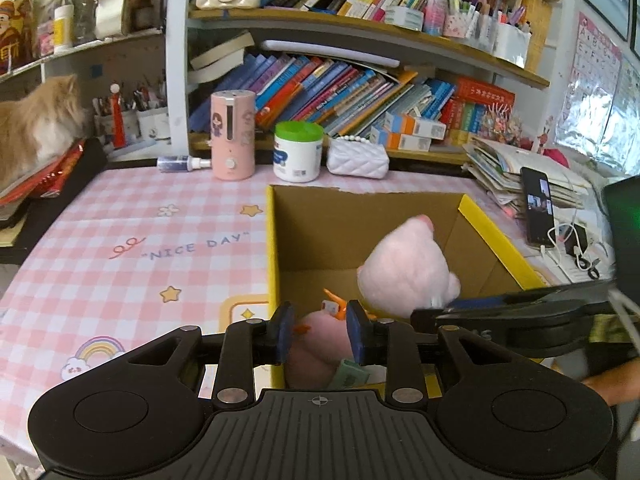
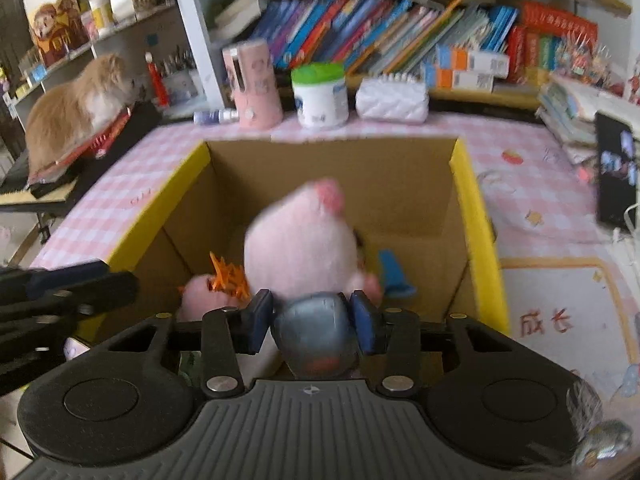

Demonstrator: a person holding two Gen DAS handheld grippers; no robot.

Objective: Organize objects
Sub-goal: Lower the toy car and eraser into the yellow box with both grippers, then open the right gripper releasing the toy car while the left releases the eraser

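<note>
Right hand-held gripper (image 2: 313, 322) is clamping a grey toy (image 2: 316, 336) beneath a pink plush (image 2: 300, 236), directly above the box (image 2: 474, 216) on the worktop (image 1: 120, 240); left hand-held gripper (image 1: 319, 330) is hovering nearly closed, empty, at the box's near edge.

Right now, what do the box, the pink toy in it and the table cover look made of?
Box: brown corrugated cardboard, matte, yellow outside.
Pink toy: plush fabric, fuzzy surface.
Table cover: probably wipeable plastic or oilcloth, printed pink check, faint sheen and fold creases.
</note>
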